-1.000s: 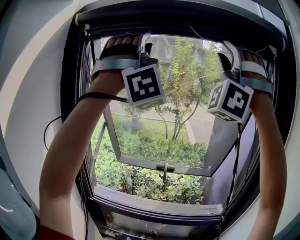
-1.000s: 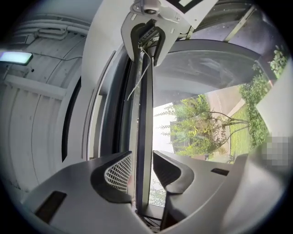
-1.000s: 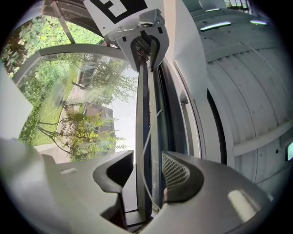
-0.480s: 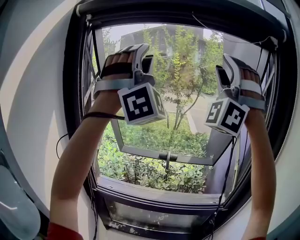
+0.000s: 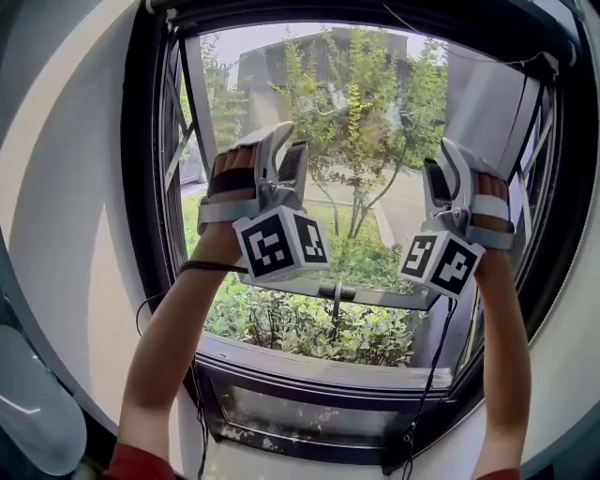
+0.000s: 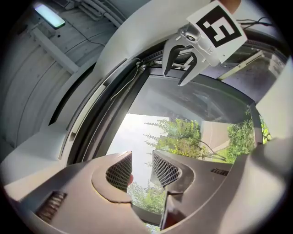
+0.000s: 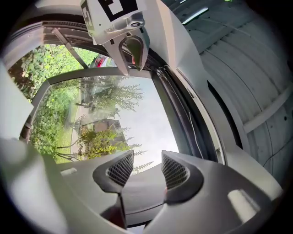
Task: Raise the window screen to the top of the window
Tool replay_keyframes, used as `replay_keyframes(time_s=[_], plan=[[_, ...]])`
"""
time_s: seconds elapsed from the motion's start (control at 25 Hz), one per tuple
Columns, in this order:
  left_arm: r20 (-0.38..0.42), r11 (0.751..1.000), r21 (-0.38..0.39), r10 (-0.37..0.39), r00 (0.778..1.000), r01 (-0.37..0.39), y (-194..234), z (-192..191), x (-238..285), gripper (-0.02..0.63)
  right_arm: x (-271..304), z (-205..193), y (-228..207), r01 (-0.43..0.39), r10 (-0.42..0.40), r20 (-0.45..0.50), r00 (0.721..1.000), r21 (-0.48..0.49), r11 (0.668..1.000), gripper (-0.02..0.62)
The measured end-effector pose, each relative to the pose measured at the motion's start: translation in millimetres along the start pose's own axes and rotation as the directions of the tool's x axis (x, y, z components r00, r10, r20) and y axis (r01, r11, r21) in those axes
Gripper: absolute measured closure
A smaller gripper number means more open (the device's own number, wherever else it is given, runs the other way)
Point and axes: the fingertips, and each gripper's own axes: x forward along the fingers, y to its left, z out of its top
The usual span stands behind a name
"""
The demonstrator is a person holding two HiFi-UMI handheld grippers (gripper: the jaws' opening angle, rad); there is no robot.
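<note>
The left gripper (image 6: 139, 170) has its jaws partly spread with nothing between them. The right gripper (image 7: 143, 170) is the same and touches nothing. Both are held up before the open window frame (image 5: 150, 234). The window screen (image 5: 375, 11) sits rolled along the frame's top edge. Only the left gripper view shows a ceiling lamp (image 6: 49, 15), and only the head view shows shrubs (image 5: 309, 328) below the sill.

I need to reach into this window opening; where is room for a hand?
Open between the left gripper and the right gripper, mid-window, and below them down to the sill. Crowded along the sides of the window frame, where cables hang.
</note>
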Motion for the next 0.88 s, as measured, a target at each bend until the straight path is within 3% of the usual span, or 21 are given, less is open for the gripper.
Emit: replay_keyframes(time_s=[0.48, 0.72, 0.88], plan=[[-0.025, 0.984, -0.13, -0.125, 0.992, 0.12, -85.4, -29.7, -64.4, 0.483, -77.9, -5.1, 66.2, -0.116, 0.12, -0.014, 0.993, 0.17, 0.979, 0.408], [-0.011, 0.955, -0.245, -0.175, 0.985, 0.167, -110.0, -35.5, -103.3, 0.483, -117.2, 7.2, 77.6, -0.137, 0.141, 0.008, 0.99, 0.275, 0.951, 0.408], [-0.014, 0.928, -0.314, -0.214, 0.977, 0.199, -121.1, -44.0, -128.4, 0.483, -143.7, 9.8, 87.4, -0.165, 0.172, 0.015, 0.985, 0.372, 0.913, 0.408]])
